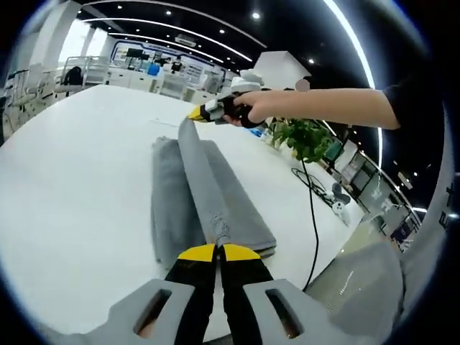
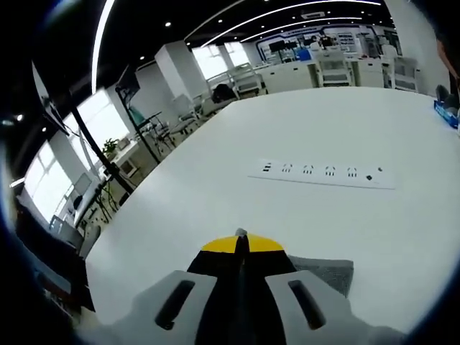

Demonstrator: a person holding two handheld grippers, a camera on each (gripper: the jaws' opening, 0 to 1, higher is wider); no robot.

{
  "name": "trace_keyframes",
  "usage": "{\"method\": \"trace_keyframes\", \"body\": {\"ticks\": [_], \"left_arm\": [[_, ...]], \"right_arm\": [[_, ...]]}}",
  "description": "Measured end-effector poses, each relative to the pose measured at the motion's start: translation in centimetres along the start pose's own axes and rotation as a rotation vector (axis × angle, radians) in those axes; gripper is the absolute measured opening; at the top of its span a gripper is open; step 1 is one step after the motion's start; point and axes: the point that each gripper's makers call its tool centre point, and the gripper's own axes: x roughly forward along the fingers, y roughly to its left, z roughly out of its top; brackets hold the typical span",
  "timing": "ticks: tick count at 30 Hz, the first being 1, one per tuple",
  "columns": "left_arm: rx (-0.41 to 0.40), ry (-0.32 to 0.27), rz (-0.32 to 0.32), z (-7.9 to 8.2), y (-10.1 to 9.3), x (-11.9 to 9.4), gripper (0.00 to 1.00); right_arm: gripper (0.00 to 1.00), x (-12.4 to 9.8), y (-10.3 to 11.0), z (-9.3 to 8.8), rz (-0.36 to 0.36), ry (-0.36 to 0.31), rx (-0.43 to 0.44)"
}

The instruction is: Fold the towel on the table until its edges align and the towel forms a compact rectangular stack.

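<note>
Stretching taut, the towel [image 1: 208, 201] is gripped at opposite ends by both clenched tools [image 1: 215, 251] [image 2: 241, 246] above the counter [image 1: 79, 158]; uneven lowering could misalign edges.

The left gripper view sits low at the near end of the towel [image 1: 205, 198], looking along its length across the table [image 1: 79, 165] toward the right gripper [image 1: 194, 115] at the far end, with a plant [image 1: 305, 136] and the room beyond. The right gripper view rides close over the tabletop [image 2: 287, 129], facing away over a power strip [image 2: 323, 173] toward windows and desks. Both views share the towel [image 2: 327, 273] and the white table.
</note>
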Motion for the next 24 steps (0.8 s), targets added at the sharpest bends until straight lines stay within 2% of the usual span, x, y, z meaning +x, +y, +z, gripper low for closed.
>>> {"method": "trace_keyframes", "body": {"ticks": [5, 6, 9, 11, 17, 20, 24], "left_arm": [[-0.031, -0.001, 0.010, -0.4, 0.6, 0.1, 0.02], [-0.069, -0.011, 0.018, -0.4, 0.8, 0.2, 0.02], [-0.111, -0.016, 0.023, -0.8, 1.5, 0.2, 0.02], [-0.134, -0.012, 0.027, -0.6, 1.2, 0.1, 0.02], [-0.167, 0.002, 0.051, -1.1, 2.0, 0.2, 0.02], [-0.220, -0.002, 0.071, -1.5, 2.6, 0.1, 0.02], [-0.241, 0.008, 0.070, -1.9, 2.9, 0.4, 0.02]], "right_arm": [[0.00, 0.6, 0.1, -0.3, -0.001, 0.009, -0.006], [0.00, 0.8, 0.1, -0.4, -0.002, 0.012, -0.008], [0.00, 1.2, 0.0, -0.6, 0.000, 0.018, -0.012], [0.00, 1.5, 0.0, -0.9, 0.001, 0.023, -0.014], [0.00, 2.4, 0.1, -1.5, 0.011, 0.019, -0.006], [0.00, 3.0, 0.0, -1.8, 0.019, 0.016, 0.004], [0.00, 3.6, 0.3, -2.1, 0.034, 0.021, -0.001]]}}
